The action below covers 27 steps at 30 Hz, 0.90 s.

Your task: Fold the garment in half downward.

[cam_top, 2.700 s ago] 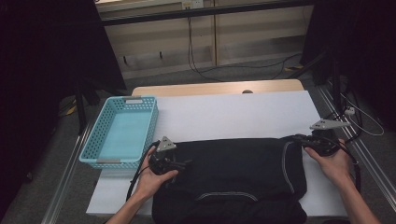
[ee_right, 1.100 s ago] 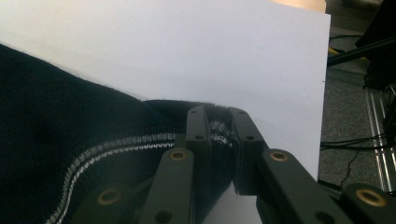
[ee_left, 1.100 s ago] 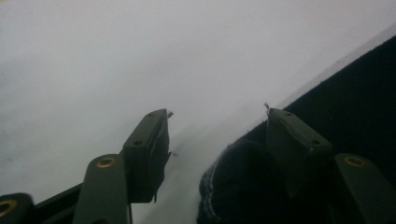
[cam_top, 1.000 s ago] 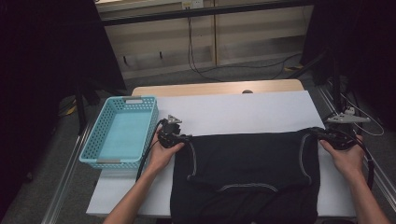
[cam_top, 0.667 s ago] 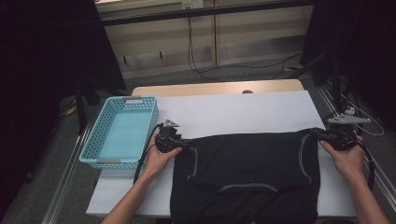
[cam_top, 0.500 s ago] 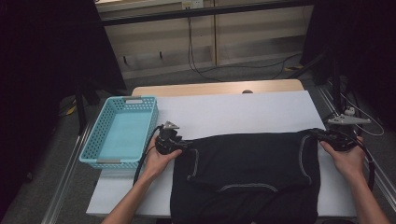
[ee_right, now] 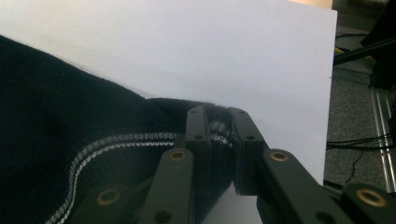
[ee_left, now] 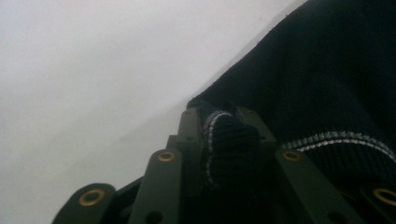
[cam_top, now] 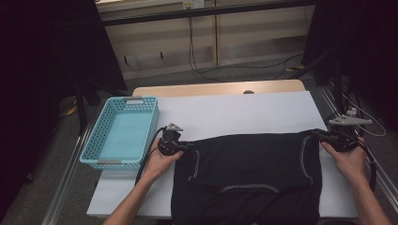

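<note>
A black knit garment [cam_top: 248,168] with pale stitched seams lies spread on the white table top [cam_top: 234,112], and its near part hangs over the front edge. At its far left corner my left gripper [cam_top: 180,146] has just been closing its jaws. In the left gripper view a bunched seam of the garment [ee_left: 327,84] is pinched in the left gripper [ee_left: 223,116]. My right gripper [cam_top: 324,137] holds the far right corner. In the right gripper view the right gripper [ee_right: 217,114] is shut on a fold of the cloth [ee_right: 56,116].
A light blue plastic basket [cam_top: 94,157] stands at the table's left side, close to my left hand. The far half of the white top is bare. Metal rails run along both sides of the table, and cables trail on the floor behind it.
Since the earliest frame both hands have carried the garment's far edge away from the person and spread it wider. Over the last second the left gripper shifted slightly; the right hand kept still.
</note>
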### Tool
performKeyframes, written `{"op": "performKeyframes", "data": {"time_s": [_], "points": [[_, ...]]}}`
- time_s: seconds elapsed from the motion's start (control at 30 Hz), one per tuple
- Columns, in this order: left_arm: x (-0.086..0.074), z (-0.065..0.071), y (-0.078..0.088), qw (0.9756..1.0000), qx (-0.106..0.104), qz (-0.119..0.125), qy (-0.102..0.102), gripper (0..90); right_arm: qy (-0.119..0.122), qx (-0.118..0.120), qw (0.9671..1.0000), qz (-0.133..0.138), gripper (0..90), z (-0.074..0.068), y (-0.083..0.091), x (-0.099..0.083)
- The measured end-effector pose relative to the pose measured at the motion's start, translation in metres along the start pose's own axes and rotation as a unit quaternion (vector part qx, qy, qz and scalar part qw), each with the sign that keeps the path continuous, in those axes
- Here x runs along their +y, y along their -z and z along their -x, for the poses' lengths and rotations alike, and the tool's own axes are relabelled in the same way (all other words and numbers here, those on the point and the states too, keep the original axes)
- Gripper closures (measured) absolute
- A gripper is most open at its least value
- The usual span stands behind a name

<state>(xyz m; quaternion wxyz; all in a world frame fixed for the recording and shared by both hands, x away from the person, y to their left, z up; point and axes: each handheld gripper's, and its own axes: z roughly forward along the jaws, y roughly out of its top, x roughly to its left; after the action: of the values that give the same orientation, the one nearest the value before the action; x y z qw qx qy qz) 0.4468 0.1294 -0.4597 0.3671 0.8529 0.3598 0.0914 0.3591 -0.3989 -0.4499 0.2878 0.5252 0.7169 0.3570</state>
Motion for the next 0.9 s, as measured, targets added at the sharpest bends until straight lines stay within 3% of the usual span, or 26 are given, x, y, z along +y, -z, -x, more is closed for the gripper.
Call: {"op": "performKeyframes", "data": {"time_s": [0.2, 0.43, 0.57, 0.9], "points": [[0.010, -0.003, 0.016, 0.9987, 0.010, 0.048, 0.013, 75.8, -0.002, 0.003, 0.9999, 0.012, 79.8, 0.001, 0.005, 0.004], [0.018, -0.010, 0.032, 0.9942, 0.034, 0.099, 0.026, 76.7, 0.001, 0.001, 0.9996, 0.027, 79.8, -0.001, 0.009, 0.011], [0.022, -0.019, 0.037, 0.9927, 0.034, 0.107, 0.043, 76.9, 0.003, 0.005, 0.9991, 0.042, 79.8, -0.003, 0.013, 0.021], [0.045, -0.027, 0.045, 0.9909, 0.048, 0.119, 0.039, 77.1, 0.002, 0.009, 0.9979, 0.063, 79.8, -0.008, 0.008, 0.042]]}}
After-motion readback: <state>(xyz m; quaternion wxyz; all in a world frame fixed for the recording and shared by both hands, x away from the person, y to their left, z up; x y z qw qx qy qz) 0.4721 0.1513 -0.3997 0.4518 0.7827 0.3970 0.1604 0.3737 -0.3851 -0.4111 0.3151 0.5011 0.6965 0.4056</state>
